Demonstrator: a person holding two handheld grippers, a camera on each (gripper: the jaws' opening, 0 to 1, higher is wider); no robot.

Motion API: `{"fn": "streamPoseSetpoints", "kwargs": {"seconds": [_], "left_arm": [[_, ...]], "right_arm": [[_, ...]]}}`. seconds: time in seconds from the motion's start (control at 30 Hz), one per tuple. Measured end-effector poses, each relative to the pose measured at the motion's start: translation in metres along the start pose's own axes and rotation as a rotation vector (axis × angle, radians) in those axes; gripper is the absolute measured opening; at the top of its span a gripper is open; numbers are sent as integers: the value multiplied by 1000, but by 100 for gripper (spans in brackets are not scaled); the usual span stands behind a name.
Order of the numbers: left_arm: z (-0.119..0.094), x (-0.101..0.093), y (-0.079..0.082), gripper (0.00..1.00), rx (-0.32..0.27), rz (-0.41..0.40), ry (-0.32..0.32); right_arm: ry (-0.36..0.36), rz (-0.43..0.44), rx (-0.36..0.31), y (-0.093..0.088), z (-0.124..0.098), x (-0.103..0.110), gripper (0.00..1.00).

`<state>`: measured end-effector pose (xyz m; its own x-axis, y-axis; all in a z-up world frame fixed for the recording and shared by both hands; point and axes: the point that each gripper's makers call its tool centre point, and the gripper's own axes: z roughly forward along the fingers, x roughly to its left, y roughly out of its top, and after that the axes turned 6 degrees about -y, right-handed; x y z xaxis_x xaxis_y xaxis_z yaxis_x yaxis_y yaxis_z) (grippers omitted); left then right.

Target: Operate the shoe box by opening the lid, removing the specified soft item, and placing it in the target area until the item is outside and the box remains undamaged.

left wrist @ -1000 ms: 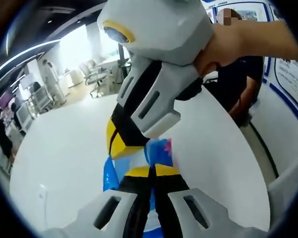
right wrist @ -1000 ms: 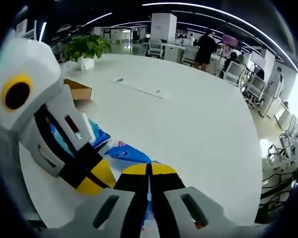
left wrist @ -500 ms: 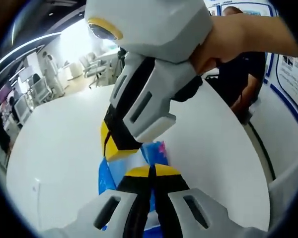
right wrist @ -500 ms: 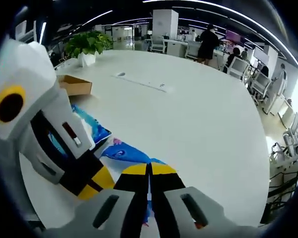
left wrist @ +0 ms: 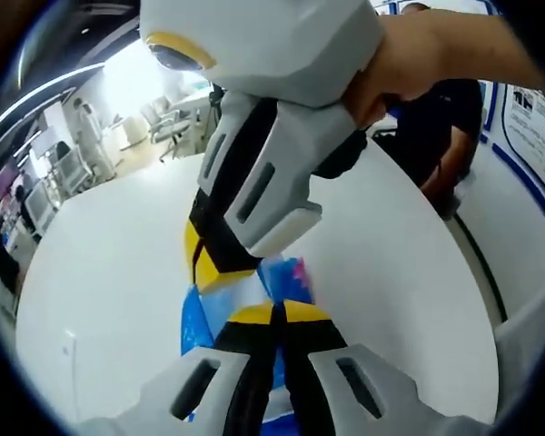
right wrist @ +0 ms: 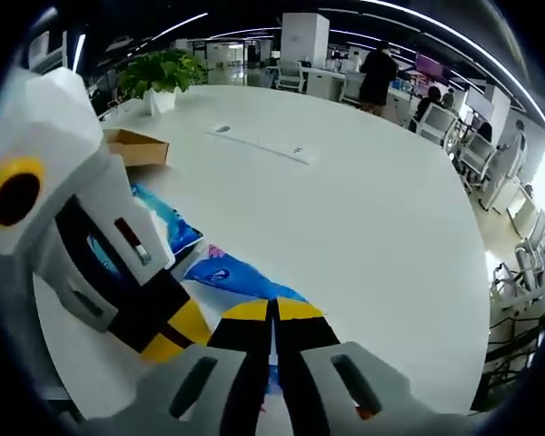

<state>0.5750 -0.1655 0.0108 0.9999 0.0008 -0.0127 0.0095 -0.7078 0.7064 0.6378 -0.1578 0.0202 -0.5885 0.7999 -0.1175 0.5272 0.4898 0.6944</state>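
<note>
1. The box (right wrist: pixel 134 151) sits far left on the table (right wrist: pixel 363 218), open and looking whole, so that step seems done.
2. The left gripper (left wrist: pixel 272 313) has its jaws pressed together on the blue item (left wrist: pixel 198 320).
3. The right gripper (right wrist: pixel 273 309) likewise pinches the item at its edge, jaws closed.
4. The item is out of the box, held over the table between both grippers; what remains, I judge, is laying it down and releasing it.

white table (right wrist: pixel 372 209) | potted plant (right wrist: pixel 163 74) at far edge | office chairs (right wrist: pixel 436 132) beyond
</note>
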Motion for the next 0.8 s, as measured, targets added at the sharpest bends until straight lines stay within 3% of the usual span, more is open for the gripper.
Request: {"fn": "streamPoseSetpoints", "kwargs": {"seconds": [0.27,0.53,0.8], "left_arm": [[-3,0,-1,0,11,10,4],[-6,-2,7,3,-20,-16,4],[-11,-3,4,5,-3,0,7]], "right_arm": [[-10,-9,4,1,0,0,0],[-16,-4,-3,4,1,-1,0],[-19,-7,3,5,-2,-2,2]]}}
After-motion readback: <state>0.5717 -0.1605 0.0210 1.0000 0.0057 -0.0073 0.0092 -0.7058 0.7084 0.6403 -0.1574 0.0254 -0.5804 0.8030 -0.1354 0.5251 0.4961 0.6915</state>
